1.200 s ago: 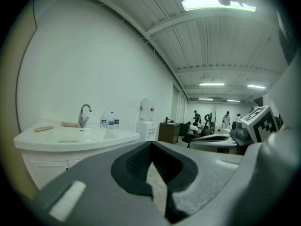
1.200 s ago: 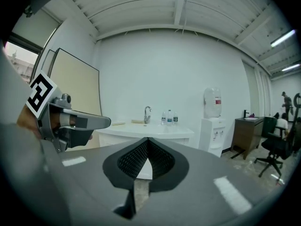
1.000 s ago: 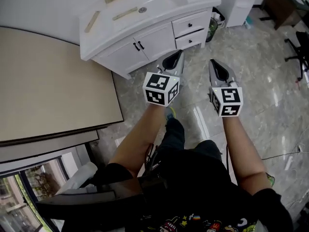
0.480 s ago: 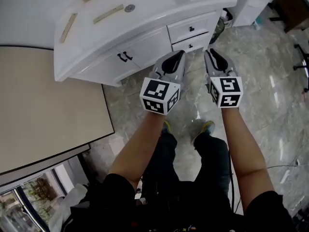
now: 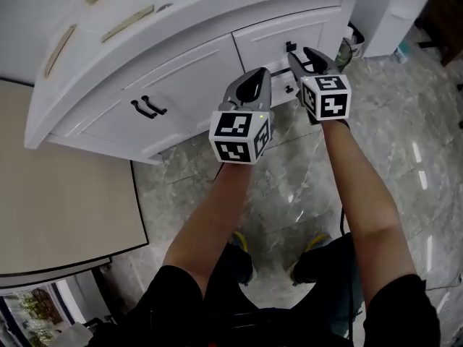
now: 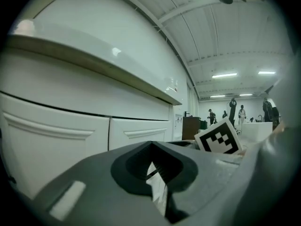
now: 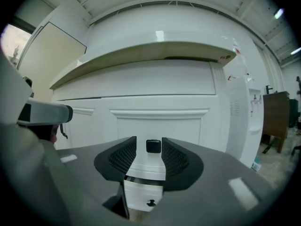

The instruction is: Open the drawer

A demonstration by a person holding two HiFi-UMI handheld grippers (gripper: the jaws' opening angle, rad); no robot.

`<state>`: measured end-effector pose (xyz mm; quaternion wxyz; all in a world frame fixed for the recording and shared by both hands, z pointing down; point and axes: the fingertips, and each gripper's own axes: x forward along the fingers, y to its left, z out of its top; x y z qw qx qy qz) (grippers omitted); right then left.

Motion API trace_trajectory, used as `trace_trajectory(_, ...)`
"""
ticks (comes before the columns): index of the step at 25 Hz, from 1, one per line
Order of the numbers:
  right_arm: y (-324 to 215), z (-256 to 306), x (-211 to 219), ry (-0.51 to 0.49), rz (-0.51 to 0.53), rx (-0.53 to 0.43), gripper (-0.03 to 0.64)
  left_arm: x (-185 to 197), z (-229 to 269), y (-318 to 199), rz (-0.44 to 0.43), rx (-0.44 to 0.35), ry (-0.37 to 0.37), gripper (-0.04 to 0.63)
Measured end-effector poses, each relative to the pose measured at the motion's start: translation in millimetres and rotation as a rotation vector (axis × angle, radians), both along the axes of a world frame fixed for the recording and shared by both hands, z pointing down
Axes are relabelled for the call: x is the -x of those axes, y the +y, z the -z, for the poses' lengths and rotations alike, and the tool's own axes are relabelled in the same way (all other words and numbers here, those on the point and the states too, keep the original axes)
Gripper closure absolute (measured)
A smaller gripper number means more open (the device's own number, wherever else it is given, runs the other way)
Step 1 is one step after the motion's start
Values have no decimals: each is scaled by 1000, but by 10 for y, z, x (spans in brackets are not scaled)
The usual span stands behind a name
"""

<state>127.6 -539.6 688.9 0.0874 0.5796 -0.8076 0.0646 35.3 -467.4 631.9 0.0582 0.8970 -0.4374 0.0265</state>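
The right tool (image 7: 149, 149) is held released, its jaws set apart around the black knob (image 7: 153, 146) of the shut upper drawer (image 5: 268, 42); the left tool (image 5: 252, 85) is clenched on nothing

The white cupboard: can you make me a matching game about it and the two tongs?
Things:
1. right tongs
2. left tongs
3. top drawer knob
4. door handles

What they are like:
A. two black bars side by side
B. open
C. shut
D. small black square seen between open jaws

Pairs: 1-B, 2-C, 3-D, 4-A
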Motion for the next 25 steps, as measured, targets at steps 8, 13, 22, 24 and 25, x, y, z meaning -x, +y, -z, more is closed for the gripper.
trace_trajectory(8,-378,-256,97,48,-17,-53,474,94,-306,-136,40,-55,10,595)
trace_trajectory(13,-365,-236,66,37,-35,-27,474,136,-234,-40,42,-43,13,595)
trace_trajectory(22,100,-217,-93,26,-43,-14,474,-39,-227,252,-6,-26,-5,595)
trace_trajectory(24,256,-217,-120,24,-48,-9,475,-83,-292,362,-22,-6,-8,595)
trace_trajectory(25,338,-217,-136,25,-48,-7,476,-112,-318,416,-32,0,-9,595)
